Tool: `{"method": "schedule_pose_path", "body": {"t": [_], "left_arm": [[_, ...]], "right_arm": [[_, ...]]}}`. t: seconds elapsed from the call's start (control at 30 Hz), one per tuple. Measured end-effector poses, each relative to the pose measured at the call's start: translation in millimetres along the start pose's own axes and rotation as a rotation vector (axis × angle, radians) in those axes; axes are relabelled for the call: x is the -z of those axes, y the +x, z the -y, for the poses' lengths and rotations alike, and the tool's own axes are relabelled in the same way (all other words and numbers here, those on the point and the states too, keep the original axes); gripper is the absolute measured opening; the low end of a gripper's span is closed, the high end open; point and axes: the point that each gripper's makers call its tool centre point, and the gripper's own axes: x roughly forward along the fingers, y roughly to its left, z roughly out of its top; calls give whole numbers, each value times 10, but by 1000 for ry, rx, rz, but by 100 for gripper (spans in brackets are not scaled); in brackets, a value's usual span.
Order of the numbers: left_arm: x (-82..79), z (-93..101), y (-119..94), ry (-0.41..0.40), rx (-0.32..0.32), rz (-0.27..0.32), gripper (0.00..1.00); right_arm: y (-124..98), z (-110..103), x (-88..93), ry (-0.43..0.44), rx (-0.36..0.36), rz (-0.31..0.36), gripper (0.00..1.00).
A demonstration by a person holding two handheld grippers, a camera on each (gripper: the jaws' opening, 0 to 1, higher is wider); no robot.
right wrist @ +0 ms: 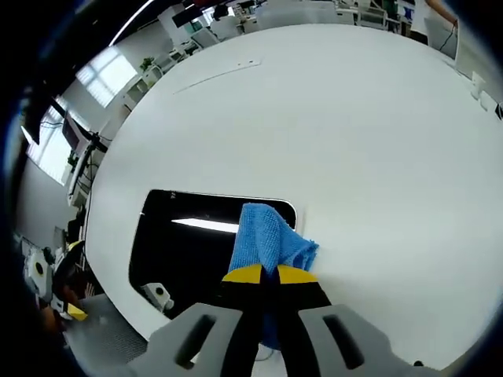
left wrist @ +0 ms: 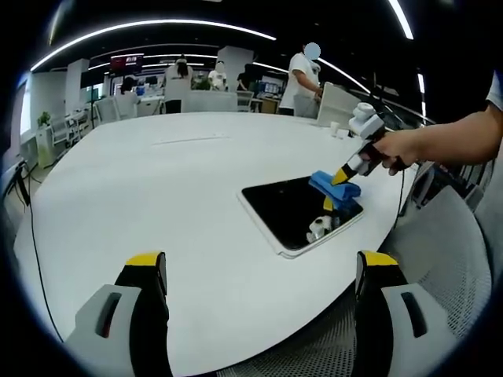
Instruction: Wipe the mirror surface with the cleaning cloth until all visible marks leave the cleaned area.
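Observation:
A white-framed rectangular mirror (left wrist: 295, 210) lies flat near the right edge of the white table (left wrist: 157, 196). Its glass looks dark and reflects ceiling lights. My right gripper (left wrist: 343, 177) comes in from the right, held by a hand, and is shut on a blue cleaning cloth (left wrist: 334, 187) that rests on the mirror's far corner. In the right gripper view the blue cloth (right wrist: 269, 242) hangs from my right gripper (right wrist: 262, 275) over the mirror (right wrist: 196, 236), touching its glass. My left gripper (left wrist: 259, 263) stands open above the table's near edge, holding nothing.
The table (right wrist: 314, 118) is wide and bare beyond the mirror. Grey mesh chairs (left wrist: 448, 251) stand along the table's right side. Small white objects (left wrist: 338, 128) sit at the far right edge. People stand at desks (left wrist: 212, 98) in the background.

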Motion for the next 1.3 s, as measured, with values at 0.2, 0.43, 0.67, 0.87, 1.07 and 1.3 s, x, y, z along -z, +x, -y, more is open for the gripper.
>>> {"method": "schedule_pose_path", "body": {"t": [0.2, 0.43, 0.67, 0.87, 1.07, 1.3], "left_arm": [[-3, 7, 4, -2, 5, 3, 99], [-19, 7, 3, 8, 6, 14, 99], [-43, -23, 0, 7, -9, 30, 99], [-51, -39, 2, 15, -21, 35, 99], [-24, -38, 5, 16, -22, 21, 99], [-13, 4, 18, 22, -5, 9, 99]], "right_arm": [[45, 15, -128, -4, 5, -8, 0], [64, 3, -256, -20, 16, -9, 0], [104, 16, -341, -40, 36, -4, 0], [124, 41, -346, -46, 34, 20, 0], [162, 73, -372, -51, 34, 15, 0], [107, 14, -328, -117, 71, 19, 0]]}}
